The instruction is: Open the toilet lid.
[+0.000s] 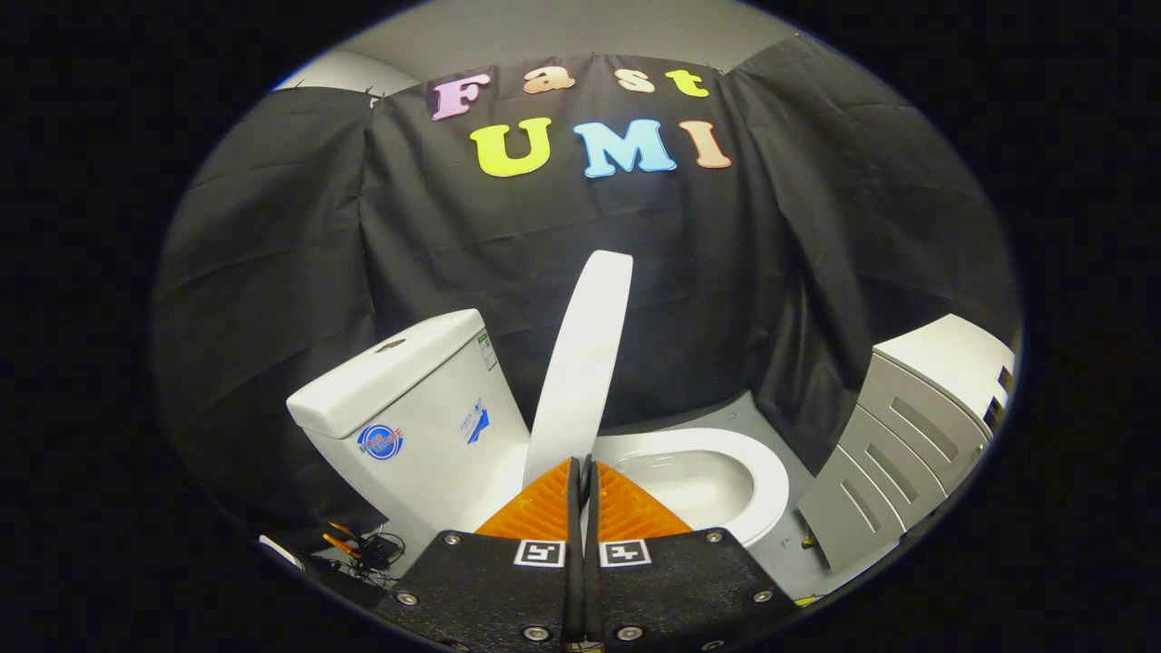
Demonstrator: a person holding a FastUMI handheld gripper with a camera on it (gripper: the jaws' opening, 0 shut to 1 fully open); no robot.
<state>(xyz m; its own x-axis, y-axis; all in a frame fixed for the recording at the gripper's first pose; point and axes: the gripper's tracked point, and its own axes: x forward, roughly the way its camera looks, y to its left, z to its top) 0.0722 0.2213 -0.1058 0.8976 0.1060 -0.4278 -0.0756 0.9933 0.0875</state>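
- Black cloth (pixel 508 236) hangs in folds as the booth wall behind the toilet, with a strip of pale grey wall above it.
- Pale grey floor (pixel 780 544) runs under and beside the toilet bowl.
- The toilet lid (pixel 580 363) is the landmark: it stands raised, nearly upright and seen almost edge-on, rising from the back of the bowl.
- The cistern (pixel 408 408) sits just beside the lid on one side, close to it at the base, with a button on its top and stickers on its front and side.
- The toilet seat (pixel 762 476) lies down flat on the bowl on the lid's other side, its white ring open to view, with the bowl (pixel 689 485) hollow inside it.
- The gripper (pixel 580 472) points straight at the foot of the lid; its fingers (pixel 535 512) are drawn together, leaving just a thin slit between them.
- The tips sit right at the lid's lower edge; I cannot tell whether they touch it, and nothing shows held between them.
- A grey cabinet (pixel 907 435) with slotted drawer fronts stands well apart from the lid, beyond the seat, against the cloth.
- Some cables (pixel 367 549) and small orange-handled items lie on the floor by the base of the cistern, away from the lid.
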